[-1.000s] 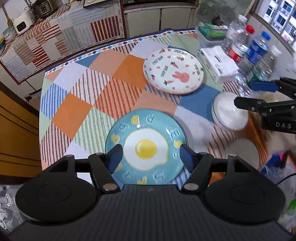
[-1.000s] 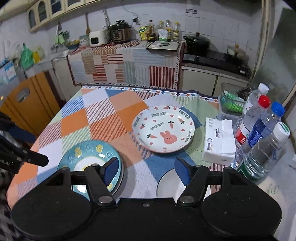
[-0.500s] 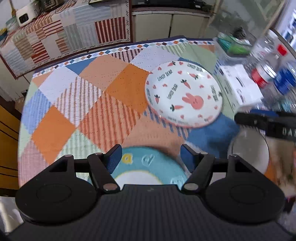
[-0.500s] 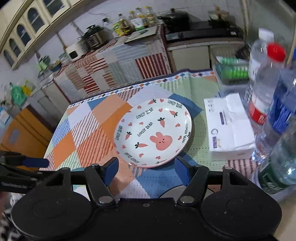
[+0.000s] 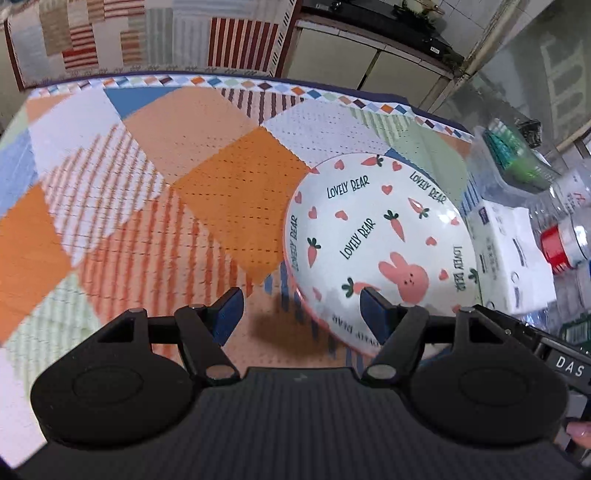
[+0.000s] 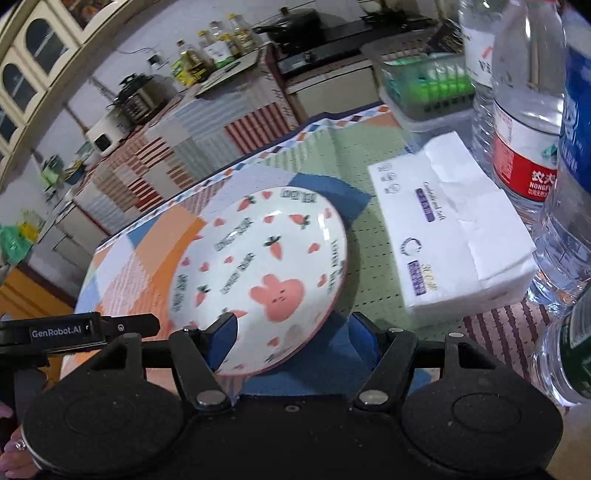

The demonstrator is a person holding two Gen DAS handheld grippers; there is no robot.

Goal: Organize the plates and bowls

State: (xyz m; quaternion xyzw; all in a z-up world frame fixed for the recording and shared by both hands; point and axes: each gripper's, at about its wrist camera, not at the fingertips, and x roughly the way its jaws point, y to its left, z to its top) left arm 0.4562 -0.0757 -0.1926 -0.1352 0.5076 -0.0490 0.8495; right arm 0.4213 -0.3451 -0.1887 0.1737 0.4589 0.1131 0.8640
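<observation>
Barely started, I'd say: bunny plate (image 5: pixel 376 236) sits unstacked near the worktop's (image 5: pixel 207 206) far right corner. Left hand-held gripper (image 5: pixel 301 308) and right hand-held gripper (image 6: pixel 291 332) both gape wide, empty.

A kitchen. At twelve o'clock from the table (image 5: pixel 207 206), with its patchwork cloth of orange, blue and green squares, stands a counter (image 6: pixel 207 140) draped in striped red-and-grey fabric. On it sit a rice cooker (image 6: pixel 105 134), a dark pressure cooker (image 6: pixel 138 98) and oil bottles (image 6: pixel 207 55). Toward one o'clock a black pot (image 6: pixel 291 24) rests on a stove. Cream cabinets with arched glass doors (image 6: pixel 33 62) hang at ten o'clock on a white wall.
</observation>
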